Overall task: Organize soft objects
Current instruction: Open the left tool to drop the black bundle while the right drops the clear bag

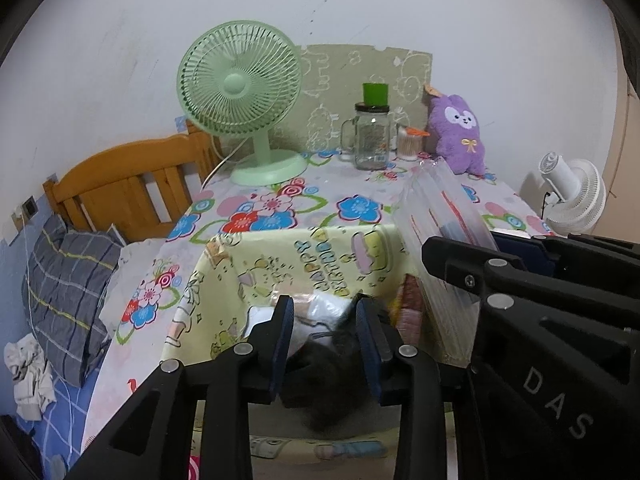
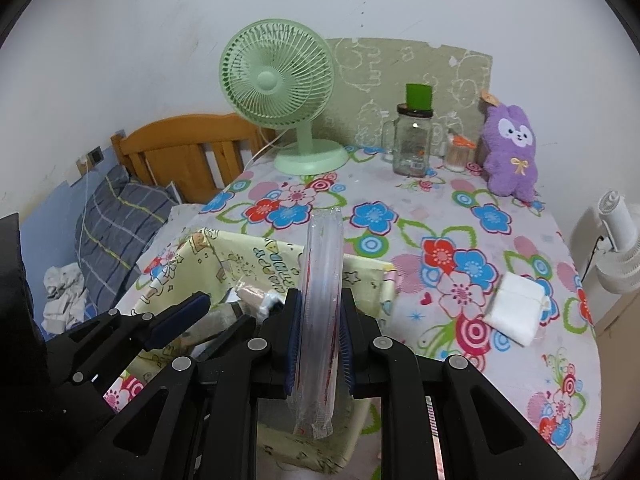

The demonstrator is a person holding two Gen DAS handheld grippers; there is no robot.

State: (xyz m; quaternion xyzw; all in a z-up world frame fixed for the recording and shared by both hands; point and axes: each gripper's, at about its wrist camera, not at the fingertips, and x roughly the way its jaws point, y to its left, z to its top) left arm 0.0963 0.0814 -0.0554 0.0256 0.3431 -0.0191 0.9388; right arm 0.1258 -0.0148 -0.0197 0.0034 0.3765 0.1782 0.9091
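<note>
My right gripper (image 2: 320, 336) is shut on a flat clear plastic packet (image 2: 322, 280) with red print. It holds the packet upright, edge-on, above a yellow fabric box (image 2: 240, 256) with a cartoon print. My left gripper (image 1: 326, 336) hangs over the same box (image 1: 280, 260). Its jaws stand a little apart, and a dark, blurred fuzzy thing (image 1: 320, 372) lies low between them, over white and pink items inside. A purple plush (image 2: 512, 148) leans at the back of the floral table (image 2: 400, 208). A white folded cloth (image 2: 516, 308) lies at the right.
A green fan (image 2: 280, 80), a glass jar mug (image 2: 412, 144) with a green cup on it and a small swab pot (image 2: 458, 156) stand at the back. A white fan (image 2: 620, 248) is off the right edge. A bed with a wooden headboard (image 1: 128, 184) and pillow (image 1: 68, 288) lies left.
</note>
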